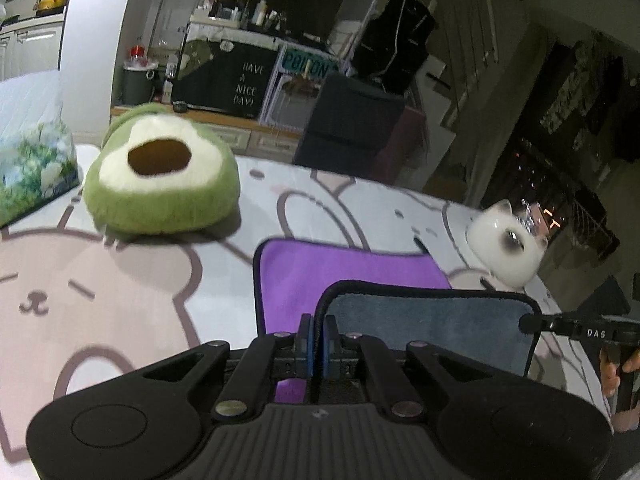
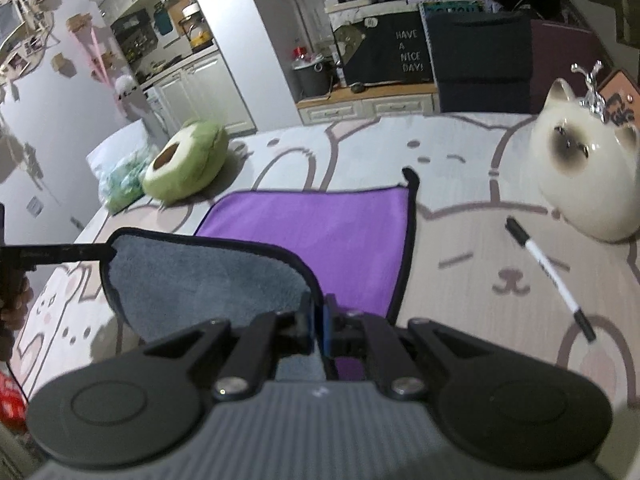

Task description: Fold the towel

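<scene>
Left wrist view: at lower centre, the towel [image 1: 352, 276] edge is clamped by both closed tools, left tool [image 1: 318, 344] and right tool [image 2: 319, 326], lifted for folding over.

A green avocado-shaped plush [image 2: 185, 161] is seen lying on the bear-patterned bed cover [image 2: 500, 280], at the far left. Just beside it, further left, a floral-printed tissue pack [image 1: 34, 168] is set. At the far right a white ceramic cat figure [image 2: 588, 168] is placed upright, and a black-and-white marker pen [image 2: 548, 278] is laid near it on the cover. Beyond the bed, a black sign lettered "HAVE A NICE DAY!" [image 2: 410, 51] is propped on a low wooden cabinet [image 2: 368, 102], with a dark drawer unit [image 2: 484, 68] to its right.
</scene>
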Demonstrator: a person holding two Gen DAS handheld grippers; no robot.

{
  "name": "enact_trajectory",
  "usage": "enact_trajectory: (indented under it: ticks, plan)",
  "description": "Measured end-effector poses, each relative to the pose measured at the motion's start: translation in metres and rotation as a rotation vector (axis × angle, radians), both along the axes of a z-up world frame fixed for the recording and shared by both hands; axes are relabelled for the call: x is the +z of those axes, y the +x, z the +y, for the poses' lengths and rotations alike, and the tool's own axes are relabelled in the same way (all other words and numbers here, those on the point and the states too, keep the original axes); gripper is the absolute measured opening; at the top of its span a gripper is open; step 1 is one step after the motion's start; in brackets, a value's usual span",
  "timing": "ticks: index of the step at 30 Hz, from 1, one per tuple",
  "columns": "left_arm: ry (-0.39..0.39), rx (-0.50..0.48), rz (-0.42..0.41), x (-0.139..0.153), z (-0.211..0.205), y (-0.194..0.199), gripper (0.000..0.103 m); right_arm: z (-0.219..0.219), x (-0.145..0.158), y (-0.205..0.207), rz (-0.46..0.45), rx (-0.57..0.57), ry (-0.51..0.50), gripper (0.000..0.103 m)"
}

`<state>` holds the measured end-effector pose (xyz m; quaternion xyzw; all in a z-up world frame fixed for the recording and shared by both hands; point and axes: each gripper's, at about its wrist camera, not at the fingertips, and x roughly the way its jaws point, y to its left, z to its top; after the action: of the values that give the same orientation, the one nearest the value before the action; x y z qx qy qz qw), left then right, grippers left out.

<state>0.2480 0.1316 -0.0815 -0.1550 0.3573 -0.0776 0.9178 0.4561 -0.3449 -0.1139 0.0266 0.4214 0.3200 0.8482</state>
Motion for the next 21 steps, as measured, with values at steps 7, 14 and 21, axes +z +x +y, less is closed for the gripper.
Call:
enact_trajectory:
  ticks: [7, 14, 21]
  plan:
    - [0.006, 0.024, -0.013, -0.003, 0.0, 0.036, 0.004, 0.014, -0.002, 0.034, -0.017, -0.034, 0.016, 0.005]
    - [0.031, 0.024, -0.004, -0.013, -0.001, 0.072, 0.004, 0.028, -0.008, 0.072, -0.027, -0.058, -0.003, 0.005]
    - [0.068, 0.036, 0.022, -0.023, -0.001, 0.108, 0.004, 0.043, -0.02, 0.106, -0.021, -0.071, -0.055, 0.005]
